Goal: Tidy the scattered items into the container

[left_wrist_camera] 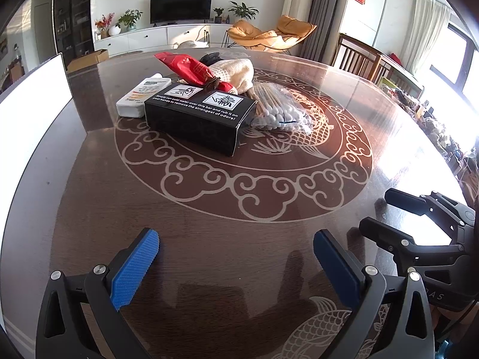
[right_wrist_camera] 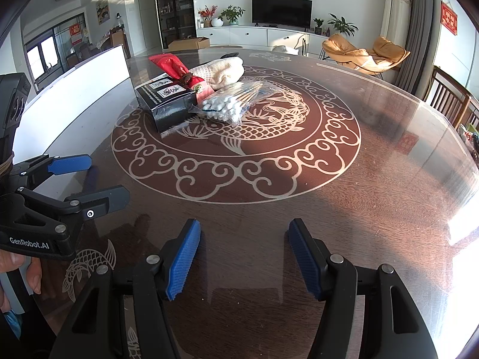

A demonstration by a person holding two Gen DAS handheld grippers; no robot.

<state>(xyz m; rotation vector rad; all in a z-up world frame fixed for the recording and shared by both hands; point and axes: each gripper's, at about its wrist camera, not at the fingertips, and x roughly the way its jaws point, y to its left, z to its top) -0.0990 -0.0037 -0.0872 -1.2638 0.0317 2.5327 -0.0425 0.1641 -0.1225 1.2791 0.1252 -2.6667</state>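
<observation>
A cluster of items lies mid-table: a black box [left_wrist_camera: 200, 119] [right_wrist_camera: 166, 101], a white bottle [left_wrist_camera: 143, 95] behind it, a red pouch [left_wrist_camera: 191, 68] [right_wrist_camera: 173, 67], a cream cloth [left_wrist_camera: 236, 73] [right_wrist_camera: 221, 71] and a bag of cotton swabs [left_wrist_camera: 278, 107] [right_wrist_camera: 230, 104]. A white container [left_wrist_camera: 27, 119] [right_wrist_camera: 80, 89] stands at the left. My left gripper [left_wrist_camera: 236, 257] [right_wrist_camera: 98, 179] is open and empty, well short of the items. My right gripper [right_wrist_camera: 244, 257] [left_wrist_camera: 374, 209] is open and empty beside it.
The round dark table [left_wrist_camera: 209, 209] has a glass top with a fish pattern. Wooden chairs [left_wrist_camera: 359, 56] [right_wrist_camera: 449, 98] stand at the far right edge. Clutter lies along the right rim [left_wrist_camera: 434, 119].
</observation>
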